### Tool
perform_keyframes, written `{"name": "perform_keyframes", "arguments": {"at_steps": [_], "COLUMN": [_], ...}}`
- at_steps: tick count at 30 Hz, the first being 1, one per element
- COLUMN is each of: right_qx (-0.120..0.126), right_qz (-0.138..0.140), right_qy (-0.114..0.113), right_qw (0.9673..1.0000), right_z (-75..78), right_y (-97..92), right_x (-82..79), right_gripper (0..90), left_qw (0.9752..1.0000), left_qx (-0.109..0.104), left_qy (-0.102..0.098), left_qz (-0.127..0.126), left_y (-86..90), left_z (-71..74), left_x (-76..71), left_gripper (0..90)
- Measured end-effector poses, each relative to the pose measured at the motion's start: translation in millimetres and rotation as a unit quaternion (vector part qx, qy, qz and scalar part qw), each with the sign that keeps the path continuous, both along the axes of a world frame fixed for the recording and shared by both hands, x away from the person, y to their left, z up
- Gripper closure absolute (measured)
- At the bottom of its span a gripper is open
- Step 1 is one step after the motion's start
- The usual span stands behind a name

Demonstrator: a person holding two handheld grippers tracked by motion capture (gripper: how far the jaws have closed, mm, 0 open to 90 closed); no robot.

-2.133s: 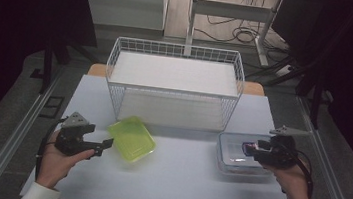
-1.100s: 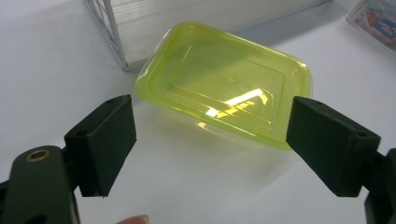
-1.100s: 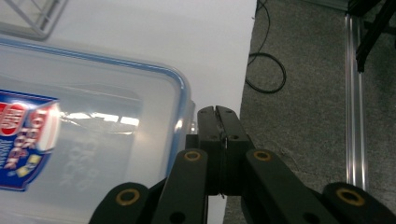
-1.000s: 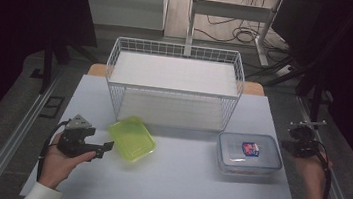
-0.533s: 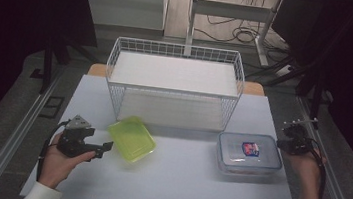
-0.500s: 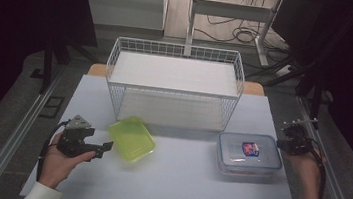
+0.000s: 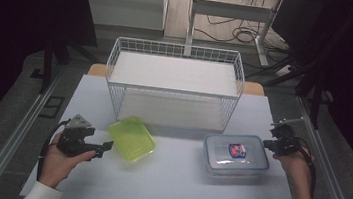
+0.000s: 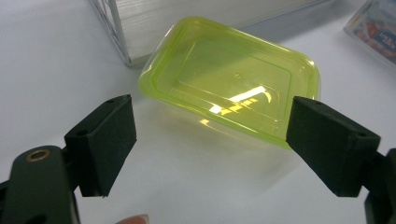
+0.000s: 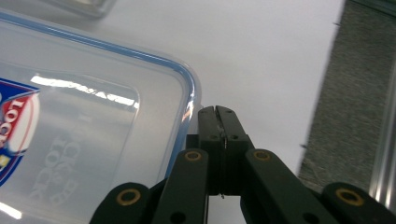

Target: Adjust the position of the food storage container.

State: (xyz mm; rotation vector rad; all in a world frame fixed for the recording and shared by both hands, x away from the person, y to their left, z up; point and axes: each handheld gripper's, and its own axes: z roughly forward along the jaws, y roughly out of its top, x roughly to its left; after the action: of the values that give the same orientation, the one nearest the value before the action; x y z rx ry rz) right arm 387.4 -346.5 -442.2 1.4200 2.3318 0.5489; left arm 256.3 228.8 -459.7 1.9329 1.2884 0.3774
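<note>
Two containers are seen on the white table (image 7: 175, 185), in front of a large wire basket (image 7: 174, 86) which is placed at the far side of the table, in the middle. The basket is the biggest thing on the table; it is made of white wire and stands upright.

Near the right side, the clear lidded box (image 7: 236, 155) with a blue rim is laid flat, with a coloured label on its lid. The right gripper (image 7: 274, 142) is held just beside the right edge of this box, at its far right corner. In the right gripper view the two black jaws are pressed together with nothing between them, and the closed tips (image 9: 218, 114) are placed close to the rounded corner of the lid (image 9: 84, 121); whether the corner is touched cannot be told.

Near the left side, the green tub (image 7: 131, 138) is laid on the table with its open side up, just in front of the left corner of the basket. The left gripper (image 7: 103, 147) is held to the left of it and a little nearer, pointing to the tub. In the left gripper view the jaws are spread wide, and the green tub (image 8: 231, 79) is seen beyond them, apart from both pads (image 8: 105, 140). Nothing is gripped by it.
</note>
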Motion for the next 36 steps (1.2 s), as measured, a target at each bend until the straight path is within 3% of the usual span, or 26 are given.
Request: {"name": "perform_keyframes", "arguments": {"at_steps": [11,22,36], "right_qx": [0.005,0.047,0.073], "right_qz": [0.017,0.047,0.078], "right_qy": [0.011,0.03,0.048], "right_qw": [0.9998,0.9974,0.9931], "right_z": [-1.4,-4.0,-7.2], "right_y": [26.1,44.9,64.1], "right_x": [-8.5,-22.0,-33.6], "right_gripper": [89.4,89.4,89.4], "left_qw": [1.0,0.9998,0.9997], "left_qx": [-0.004,-0.006,-0.007], "left_qy": [-0.005,-0.011,-0.013], "left_qz": [-0.006,-0.014,-0.018], "left_y": [-1.1,-4.4,-6.6], "left_z": [3.7,7.5,8.9], "left_x": [1.2,2.4,4.1], "left_gripper": [15.7,15.7,15.7]}}
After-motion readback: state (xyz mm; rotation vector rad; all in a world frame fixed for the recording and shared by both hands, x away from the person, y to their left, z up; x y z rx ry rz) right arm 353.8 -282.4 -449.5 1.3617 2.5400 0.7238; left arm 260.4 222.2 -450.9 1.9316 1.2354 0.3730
